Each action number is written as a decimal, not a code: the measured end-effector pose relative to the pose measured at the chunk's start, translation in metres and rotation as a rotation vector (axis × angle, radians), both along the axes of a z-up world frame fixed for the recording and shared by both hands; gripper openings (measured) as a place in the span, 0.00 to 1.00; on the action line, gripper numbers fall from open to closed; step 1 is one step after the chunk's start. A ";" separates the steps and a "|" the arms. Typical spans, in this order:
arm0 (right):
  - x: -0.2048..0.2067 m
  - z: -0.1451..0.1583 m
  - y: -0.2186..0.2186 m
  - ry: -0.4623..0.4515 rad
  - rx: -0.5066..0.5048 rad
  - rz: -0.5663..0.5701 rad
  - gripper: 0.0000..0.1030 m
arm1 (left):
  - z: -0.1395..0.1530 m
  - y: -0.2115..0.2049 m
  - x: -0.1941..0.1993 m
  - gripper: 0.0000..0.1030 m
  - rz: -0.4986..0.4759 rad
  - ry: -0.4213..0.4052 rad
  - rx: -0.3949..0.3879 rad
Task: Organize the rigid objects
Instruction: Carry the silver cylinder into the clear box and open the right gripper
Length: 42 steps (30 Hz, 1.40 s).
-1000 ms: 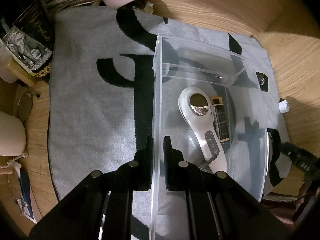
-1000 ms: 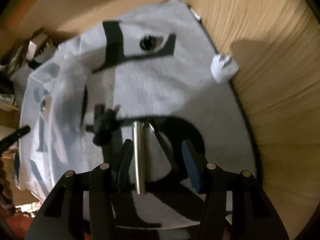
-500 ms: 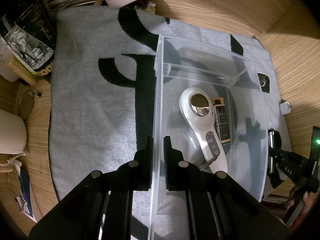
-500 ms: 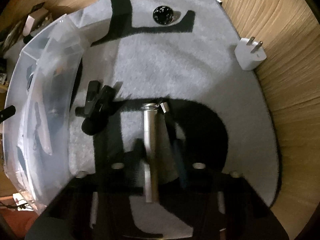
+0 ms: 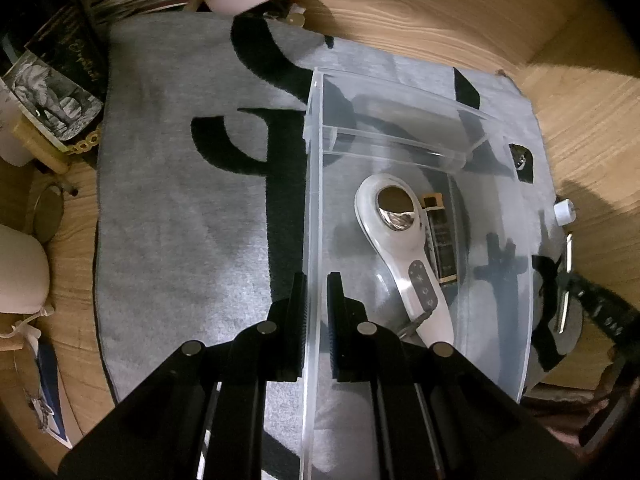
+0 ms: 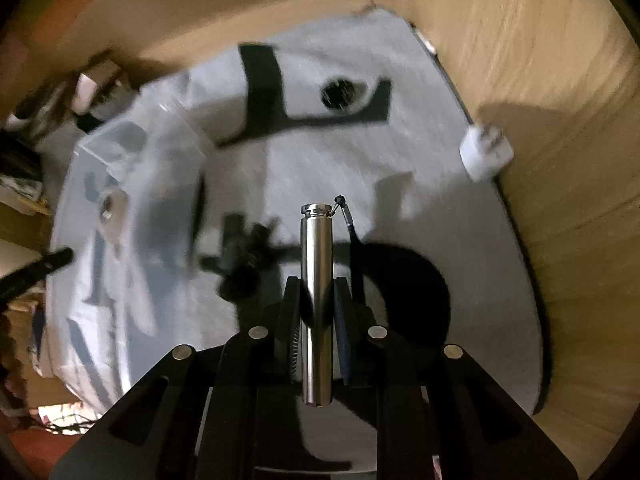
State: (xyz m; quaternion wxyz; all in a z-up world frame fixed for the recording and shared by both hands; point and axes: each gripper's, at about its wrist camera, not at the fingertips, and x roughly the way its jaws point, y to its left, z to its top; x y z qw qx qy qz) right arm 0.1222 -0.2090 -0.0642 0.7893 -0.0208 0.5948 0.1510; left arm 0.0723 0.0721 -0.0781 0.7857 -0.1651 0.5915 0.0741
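The left wall of the clear bin [image 5: 316,200] is clamped by the left gripper [image 5: 317,312]. Inside the bin a white device [image 5: 396,248] is seen. Right of the bin, a steel tube [image 6: 316,280] is pinched by the right gripper [image 6: 317,320], above the mat [image 6: 440,208].

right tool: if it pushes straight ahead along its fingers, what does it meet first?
Likely the grey mat. The right tool is shut on the steel cylinder, whose tip leads, with nothing in line ahead. The black clip sits left of that path. Depth is unclear in the motion blur.
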 end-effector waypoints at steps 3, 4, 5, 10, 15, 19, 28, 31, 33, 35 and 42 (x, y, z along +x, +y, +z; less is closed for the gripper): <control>0.000 0.020 0.006 -0.042 0.027 0.013 0.14 | 0.001 0.000 -0.001 0.06 -0.009 -0.002 -0.003; -0.001 0.028 0.009 -0.058 0.039 0.021 0.14 | 0.001 0.000 -0.001 0.06 -0.011 -0.003 -0.004; -0.002 0.032 0.016 -0.068 0.049 0.027 0.14 | 0.001 0.000 -0.002 0.06 -0.015 -0.004 -0.005; -0.009 0.055 0.040 -0.112 0.087 0.075 0.14 | 0.001 0.001 -0.002 0.06 -0.028 -0.007 -0.008; -0.013 0.057 0.069 -0.129 0.116 0.139 0.14 | 0.001 0.000 -0.002 0.06 -0.037 -0.007 -0.007; -0.020 0.059 0.092 -0.131 0.130 0.201 0.14 | 0.001 0.000 -0.001 0.06 -0.044 -0.007 -0.010; -0.035 0.046 0.139 -0.084 0.133 0.328 0.14 | 0.001 0.001 -0.002 0.06 -0.058 -0.009 -0.016; -0.037 0.035 0.151 -0.056 0.117 0.357 0.14 | 0.001 0.001 -0.002 0.06 -0.063 -0.010 -0.016; -0.038 0.028 0.156 -0.040 0.102 0.373 0.14 | 0.001 0.001 -0.002 0.06 -0.066 -0.009 -0.016; -0.039 0.019 0.161 -0.012 0.086 0.386 0.14 | 0.001 0.001 -0.001 0.06 -0.069 -0.007 -0.014; -0.042 -0.016 0.170 0.071 0.027 0.410 0.14 | 0.002 0.001 -0.001 0.06 -0.075 -0.002 -0.013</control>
